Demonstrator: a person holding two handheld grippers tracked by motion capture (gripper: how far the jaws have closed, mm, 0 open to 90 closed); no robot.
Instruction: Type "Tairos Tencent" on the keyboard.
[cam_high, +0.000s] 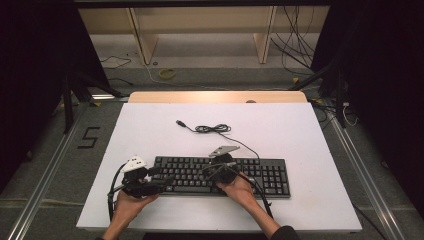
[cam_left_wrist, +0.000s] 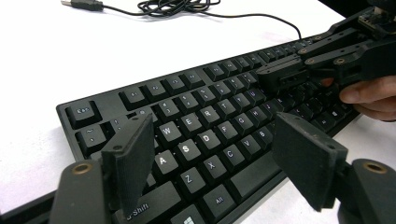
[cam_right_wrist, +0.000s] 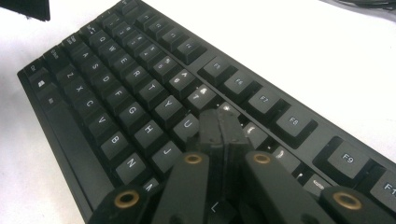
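Right gripper (cam_right_wrist: 223, 122): fingers (cam_right_wrist: 212, 128) clenched flat against each other, nothing between them; tips resting on or just over the keys beside the U, in the middle stretch of the keyboard (cam_right_wrist: 140, 88); contact itself too close to tell. Seen in the high view as right gripper (cam_high: 207, 170), pointing leftward across the key rows, grey three-cornered plate on top, cable trailing back toward the desk's near edge. Right hand (cam_high: 239, 190) cupped round the gripper's body from below, palm at the keyboard's near edge, forearm entering from the bottom at a slant, dark sleeve at the wrist.

Left gripper (cam_left_wrist: 219, 158): fingers (cam_left_wrist: 128, 161) released, spread wide, nothing between the pads; poised over the keyboard's left end, above the Shift and Alt corner. In the high view, left gripper (cam_high: 161, 176) aimed rightward at that left end, white block on top. Left hand (cam_high: 132, 200) gripping from beneath, wrist low, forearm rising from the bottom edge.

Keyboard (cam_high: 220, 176): black, full-size, flat on the desk (cam_high: 280, 130), near the front, long side parallel to the desk's near edge.

Keyboard cable (cam_high: 214, 129): black, loosely coiled behind the keyboard, USB plug lying free on the white surface.
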